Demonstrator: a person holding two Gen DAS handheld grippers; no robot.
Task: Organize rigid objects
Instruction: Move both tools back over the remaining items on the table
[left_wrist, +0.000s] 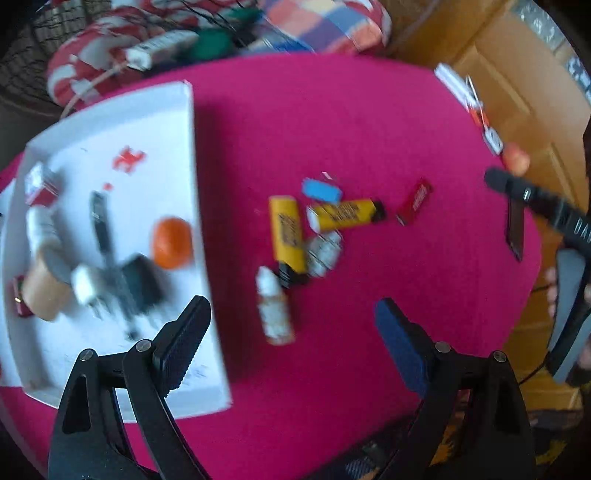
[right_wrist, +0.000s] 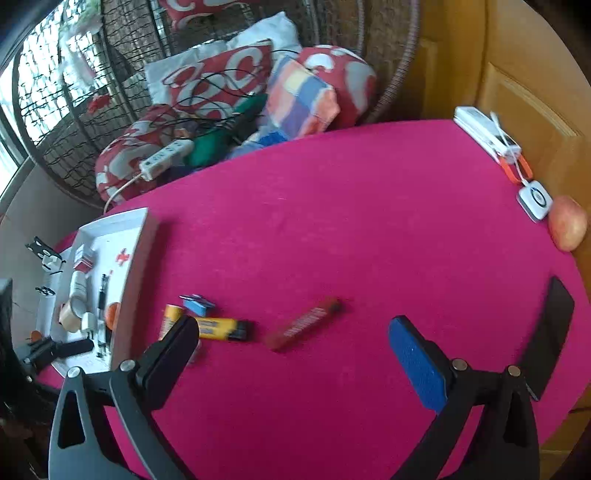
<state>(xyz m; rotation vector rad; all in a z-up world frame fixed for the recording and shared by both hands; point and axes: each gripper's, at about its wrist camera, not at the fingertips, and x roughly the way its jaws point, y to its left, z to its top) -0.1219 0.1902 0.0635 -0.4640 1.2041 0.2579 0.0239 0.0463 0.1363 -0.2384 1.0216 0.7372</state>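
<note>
On the pink table lie two yellow tubes (left_wrist: 288, 232) (left_wrist: 347, 214), a small white dropper bottle (left_wrist: 275, 308), a blue block (left_wrist: 321, 190), a silver-white piece (left_wrist: 325, 253) and a red bar (left_wrist: 415, 201). The white tray (left_wrist: 184, 122) at left holds an orange ball (left_wrist: 171, 242), chargers, a pen and other items. My left gripper (left_wrist: 291, 339) is open and empty, just short of the dropper bottle. My right gripper (right_wrist: 295, 350) is open and empty above the table, near the red bar (right_wrist: 304, 323); a yellow tube (right_wrist: 221, 328) and the tray (right_wrist: 138, 258) lie to its left.
A black flat phone-like slab (right_wrist: 550, 332) lies at the table's right edge. An apple (right_wrist: 567, 229), a small white device (right_wrist: 533, 199) and a white box (right_wrist: 480, 125) sit along the far right edge. Cushions and a power strip (right_wrist: 166, 155) lie behind the table.
</note>
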